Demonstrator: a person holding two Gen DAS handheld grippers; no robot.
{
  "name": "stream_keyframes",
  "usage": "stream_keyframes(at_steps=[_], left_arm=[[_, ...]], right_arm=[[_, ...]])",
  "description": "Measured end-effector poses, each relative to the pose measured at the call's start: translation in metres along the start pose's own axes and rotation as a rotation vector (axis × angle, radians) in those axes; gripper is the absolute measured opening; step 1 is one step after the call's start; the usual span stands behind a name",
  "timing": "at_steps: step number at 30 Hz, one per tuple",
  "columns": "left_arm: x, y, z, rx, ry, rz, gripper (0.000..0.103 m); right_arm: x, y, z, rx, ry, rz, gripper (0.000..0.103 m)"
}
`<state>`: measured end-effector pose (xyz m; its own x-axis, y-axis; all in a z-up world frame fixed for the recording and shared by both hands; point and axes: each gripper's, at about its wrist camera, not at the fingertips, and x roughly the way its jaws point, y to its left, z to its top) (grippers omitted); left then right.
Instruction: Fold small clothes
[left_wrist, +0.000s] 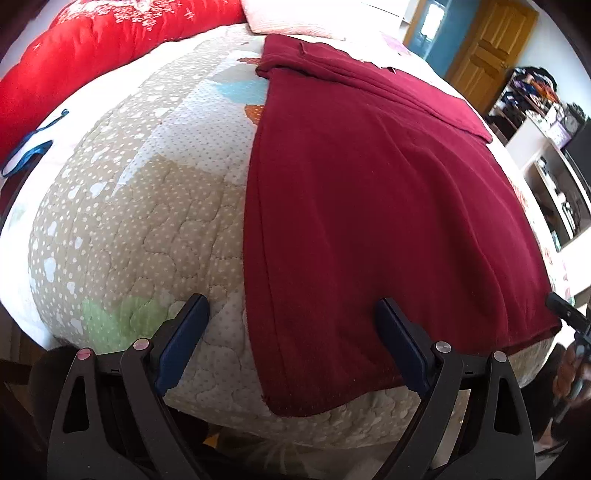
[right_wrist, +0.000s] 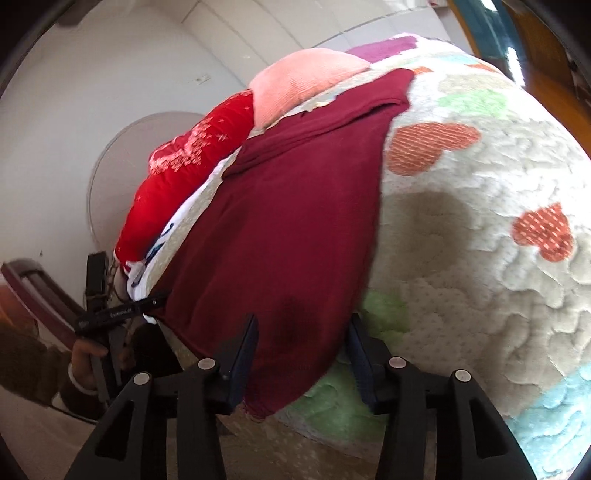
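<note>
A dark red garment (left_wrist: 369, 206) lies spread flat on the patterned quilt (left_wrist: 147, 206), its near hem hanging a little over the bed's front edge. My left gripper (left_wrist: 291, 332) is open above the garment's near left corner; one finger is over the quilt, the other over the cloth. My right gripper (right_wrist: 301, 343) is open around the garment's (right_wrist: 288, 229) near right corner, one finger on each side of it. The left gripper also shows in the right wrist view (right_wrist: 122, 310), at the garment's other near corner.
A red padded blanket (left_wrist: 74, 62) and a pink pillow (left_wrist: 295, 18) lie at the bed's far side. A shelf with clutter (left_wrist: 546, 122) and a wooden door (left_wrist: 487, 48) stand to the right. The quilt (right_wrist: 480, 258) extends to the right of the garment.
</note>
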<state>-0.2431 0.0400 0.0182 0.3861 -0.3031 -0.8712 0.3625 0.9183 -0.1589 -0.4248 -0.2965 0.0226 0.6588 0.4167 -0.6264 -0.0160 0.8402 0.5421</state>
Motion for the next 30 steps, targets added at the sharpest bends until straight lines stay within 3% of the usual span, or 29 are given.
stream_keyframes(at_steps=[2, 3, 4, 5, 6, 7, 8, 13, 18, 23, 27, 30], left_arm=[[-0.001, 0.001, 0.000, 0.004, 0.003, -0.017, 0.091], [-0.002, 0.002, 0.000, 0.001, 0.003, -0.021, 0.085], [-0.004, 0.003, 0.000, -0.004, -0.002, -0.018, 0.067], [-0.008, 0.006, 0.002, -0.010, -0.007, -0.021, 0.057], [-0.010, 0.008, 0.003, -0.016, -0.008, -0.031, 0.038], [-0.012, 0.011, 0.006, -0.030, 0.001, -0.076, 0.013], [-0.013, 0.014, 0.010, -0.053, 0.021, -0.136, 0.011], [-0.026, 0.002, 0.032, -0.001, -0.008, -0.164, 0.007], [-0.044, 0.001, 0.080, -0.013, -0.107, -0.226, 0.007], [-0.043, 0.002, 0.158, -0.026, -0.217, -0.226, 0.007], [-0.017, -0.003, 0.228, -0.040, -0.258, -0.205, 0.007], [0.023, -0.003, 0.276, -0.080, -0.252, -0.152, 0.007]], right_arm=[[0.006, 0.003, 0.000, -0.022, 0.012, -0.007, 0.046], [0.010, 0.004, 0.003, -0.035, 0.021, -0.002, 0.043], [0.011, 0.006, 0.005, -0.055, 0.031, 0.006, 0.037], [0.013, 0.008, 0.006, -0.066, 0.040, 0.018, 0.022], [0.013, 0.008, 0.008, -0.062, 0.040, 0.040, 0.013], [0.013, 0.008, 0.012, -0.054, 0.038, 0.073, 0.012], [0.012, 0.009, 0.015, -0.054, 0.035, 0.091, 0.011], [-0.002, 0.015, 0.051, -0.058, -0.067, 0.208, 0.009], [-0.007, 0.018, 0.098, -0.077, -0.170, 0.235, 0.009], [0.001, 0.014, 0.155, -0.083, -0.239, 0.194, 0.009], [0.015, -0.002, 0.211, -0.057, -0.287, 0.155, 0.009], [0.037, -0.023, 0.252, -0.016, -0.302, 0.067, 0.009]])
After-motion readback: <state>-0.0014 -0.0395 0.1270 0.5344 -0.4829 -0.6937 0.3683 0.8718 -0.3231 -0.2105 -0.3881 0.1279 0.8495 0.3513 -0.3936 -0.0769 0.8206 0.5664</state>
